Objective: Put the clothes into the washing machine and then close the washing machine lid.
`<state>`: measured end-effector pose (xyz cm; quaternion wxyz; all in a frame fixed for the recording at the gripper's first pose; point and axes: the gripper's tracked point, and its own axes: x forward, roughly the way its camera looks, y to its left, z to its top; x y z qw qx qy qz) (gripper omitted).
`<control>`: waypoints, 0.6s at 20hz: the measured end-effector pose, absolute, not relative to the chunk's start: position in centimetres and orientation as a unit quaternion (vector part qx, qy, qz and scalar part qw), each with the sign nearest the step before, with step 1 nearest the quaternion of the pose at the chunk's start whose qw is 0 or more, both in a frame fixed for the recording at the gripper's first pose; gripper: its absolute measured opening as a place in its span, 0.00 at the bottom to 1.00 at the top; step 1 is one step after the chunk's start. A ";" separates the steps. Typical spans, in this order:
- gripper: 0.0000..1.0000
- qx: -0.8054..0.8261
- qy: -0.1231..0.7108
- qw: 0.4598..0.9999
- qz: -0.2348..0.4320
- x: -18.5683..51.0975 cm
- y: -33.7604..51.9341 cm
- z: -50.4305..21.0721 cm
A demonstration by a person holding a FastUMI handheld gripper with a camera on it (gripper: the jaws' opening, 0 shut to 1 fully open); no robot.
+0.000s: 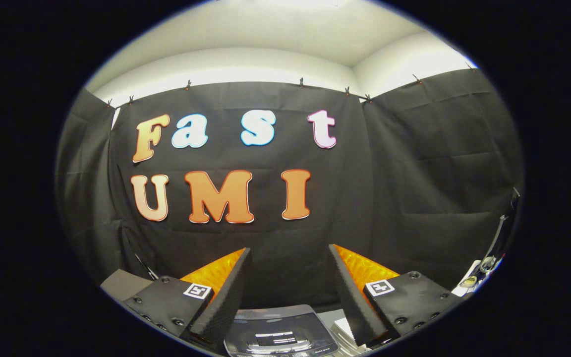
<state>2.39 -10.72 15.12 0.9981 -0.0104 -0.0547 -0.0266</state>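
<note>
Jaws point(290, 258) apart, empty; washing machine lid point(280, 334) seemingly closed.

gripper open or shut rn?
Open: the gripper fingers stand wide apart, nothing between them, black cloth wall beyond, the washing machine below.

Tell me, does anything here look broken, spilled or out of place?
Nothing stands out. The gripper is open and holds nothing, its fingers spread apart. Below and between them sits the washing machine, its dark glossy lid looking whole. No clothes or spills are visible.
</note>
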 end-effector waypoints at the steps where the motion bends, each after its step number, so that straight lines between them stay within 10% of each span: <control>1: 0.98 -0.010 -0.059 0.998 -0.029 2.0 -10.8 15.4; 12: 0.98 0.005 -0.058 0.997 -0.046 0.9 -12.0 14.9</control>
